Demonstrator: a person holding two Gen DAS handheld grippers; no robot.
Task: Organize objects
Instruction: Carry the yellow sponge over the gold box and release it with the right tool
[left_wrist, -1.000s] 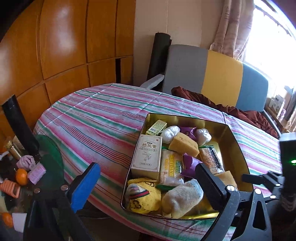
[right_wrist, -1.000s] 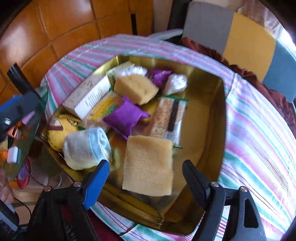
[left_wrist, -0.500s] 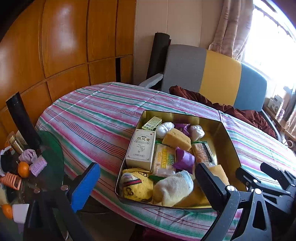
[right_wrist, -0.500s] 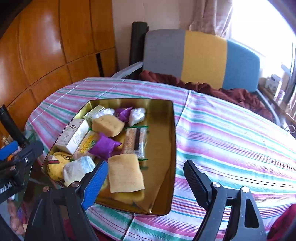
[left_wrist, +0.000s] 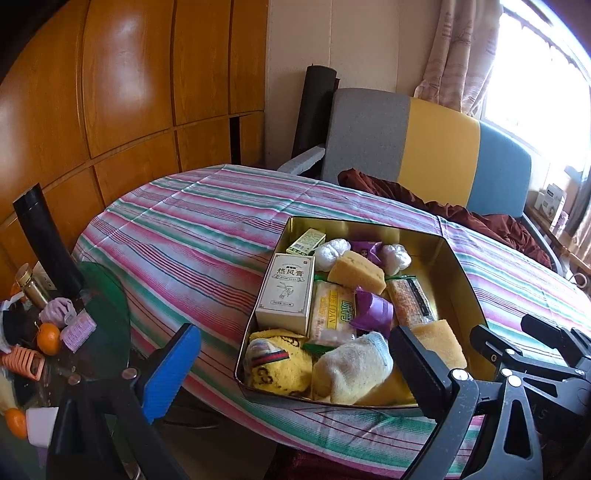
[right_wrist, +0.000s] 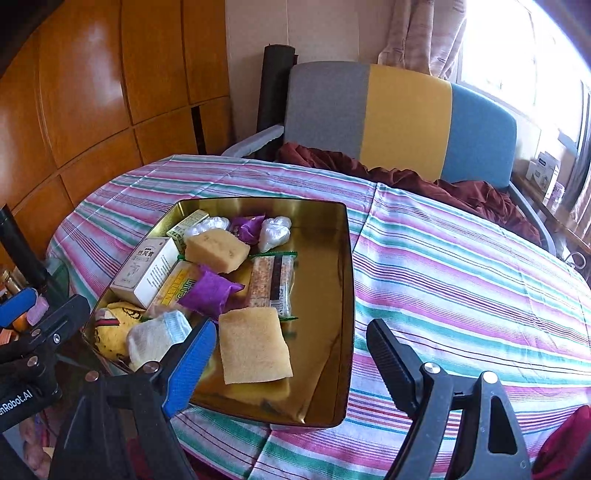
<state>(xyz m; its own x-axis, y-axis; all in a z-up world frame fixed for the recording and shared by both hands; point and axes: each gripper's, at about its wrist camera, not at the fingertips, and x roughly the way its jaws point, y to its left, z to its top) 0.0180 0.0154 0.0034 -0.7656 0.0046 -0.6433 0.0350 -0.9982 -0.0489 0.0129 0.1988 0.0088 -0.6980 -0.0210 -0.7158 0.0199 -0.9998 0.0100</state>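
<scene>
My left tongs (left_wrist: 295, 365) stand wide with nothing between them, hanging above the near left corner of the gold tin (left_wrist: 458, 266). My right tongs (right_wrist: 291, 354) are just as wide and empty, held over the tin's near right part. The tin sits on the near side of the striped surface (left_wrist: 192, 236), its long axis running from near to far.

Inside, along the left wall, a white carton (left_wrist: 286, 291) lies flat, long axis near-to-far, printed with large Chinese characters and a line drawing; the smaller print is too fine to read. Beyond it, in the far left corner, lies a small green box (left_wrist: 306, 242) whose writing I cannot make out. Right of the carton a yellow snack packet (left_wrist: 332, 312) reads "WEIDAN" lengthwise. A purple pouch (left_wrist: 371, 312) partly covers it and bears a pale character. Right of that a clear-wrapped cereal bar (right_wrist: 271, 282) lies near-to-far, barcode at its near end. A yellow sponge block (right_wrist: 216, 251) sits tilted toward the far end, and a flat sponge pad (right_wrist: 255, 345) lies nearest my right tongs. A yellow sock (left_wrist: 277, 363) at the near left shows "GG" marks and a green-red stripe, with a pale rolled sock (left_wrist: 351, 365) beside it.

On the body of my left tongs, seen from the right wrist, I read "nRobot.AI".
</scene>
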